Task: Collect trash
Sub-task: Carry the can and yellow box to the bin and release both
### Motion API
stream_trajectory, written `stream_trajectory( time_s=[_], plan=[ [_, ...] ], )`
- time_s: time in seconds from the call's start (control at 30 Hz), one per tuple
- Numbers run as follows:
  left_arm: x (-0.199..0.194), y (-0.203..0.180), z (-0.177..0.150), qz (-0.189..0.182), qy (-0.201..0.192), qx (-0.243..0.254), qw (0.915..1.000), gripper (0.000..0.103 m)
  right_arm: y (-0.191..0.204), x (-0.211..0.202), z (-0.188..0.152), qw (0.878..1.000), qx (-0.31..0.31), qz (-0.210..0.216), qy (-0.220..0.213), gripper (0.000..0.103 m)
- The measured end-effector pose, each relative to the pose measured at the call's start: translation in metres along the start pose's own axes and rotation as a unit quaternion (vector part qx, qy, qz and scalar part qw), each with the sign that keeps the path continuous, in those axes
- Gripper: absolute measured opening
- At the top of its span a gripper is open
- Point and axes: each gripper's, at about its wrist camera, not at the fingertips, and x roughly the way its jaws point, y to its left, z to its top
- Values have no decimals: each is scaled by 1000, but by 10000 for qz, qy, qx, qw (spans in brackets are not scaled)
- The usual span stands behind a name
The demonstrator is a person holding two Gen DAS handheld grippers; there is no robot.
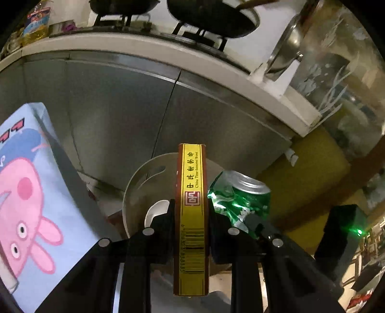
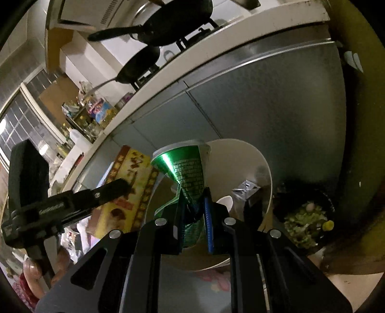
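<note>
Trash in both hands: the left tool (image 1: pixel 191 216) pinches a flat yellow cardboard box with a brown edge and a barcode (image 1: pixel 192 204) by its two broad faces, narrow edge turned to the camera, so the slim carton stands upright between the jaws and cannot swing. The right tool (image 2: pixel 192 211) is pressed onto a crushed green aluminium drink can (image 2: pixel 185 178), gripping it at the dented waist, the narrowest part, which likely gives the jaws their best hold.

Both loads hang in front of grey kitchen cabinet doors (image 1: pixel 108 108), below a pale desk edge (image 1: pixel 144 41) that carries black pans on a stove (image 1: pixel 211 19). A round cream plastic bin lid with a swing flap (image 1: pixel 144 187) sits just behind the box, at 12 o'clock from each tool, which suggests the drop is close.

The left view alone shows a light blue cloth printed with a pink cartoon pig (image 1: pixel 28 192) at 9 o'clock, and the can's silver top at 3 o'clock beside the box. Only the right view shows the box's patterned broad face, the other tool clamped on it at 9 o'clock, and a black bag of green food scraps (image 2: pixel 305 226) on the floor at 4 o'clock. That view also catches a window (image 2: pixel 14 134) at 9 o'clock.
</note>
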Motion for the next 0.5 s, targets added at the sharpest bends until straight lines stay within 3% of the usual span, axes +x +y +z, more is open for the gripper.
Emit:
stream_trajectory(
  time_s=[0.03, 0.07, 0.1, 0.13, 0.17, 0.3, 0.5],
  plan=[
    [5, 2, 0, 53, 41, -68, 10000, 33, -1, 4, -2, 10000, 17, 22, 65, 16],
    [8, 3, -1, 108, 82, -128, 9998, 50, -5, 6, -2, 9999, 31, 31, 110, 17],
    [10, 4, -1, 166, 79, -172, 9997, 60, -6, 9, -1, 9999, 46, 24, 158, 22],
    [10, 7, -3, 232, 26, -222, 9995, 61, -7, 10, -1, 9998, 50, 0, 169, 36],
    [8, 8, -3, 239, 12, -230, 9994, 61, -8, 9, -2, 9999, 72, -17, 126, 42],
    [-10, 13, -9, 298, -117, -250, 9992, 61, -6, -1, 0, 9999, 80, -12, -70, 42],
    [-57, 12, -36, 678, -573, -43, 9960, 61, 20, -14, -5, 9995, -8, 282, -112, 42]
  ],
)
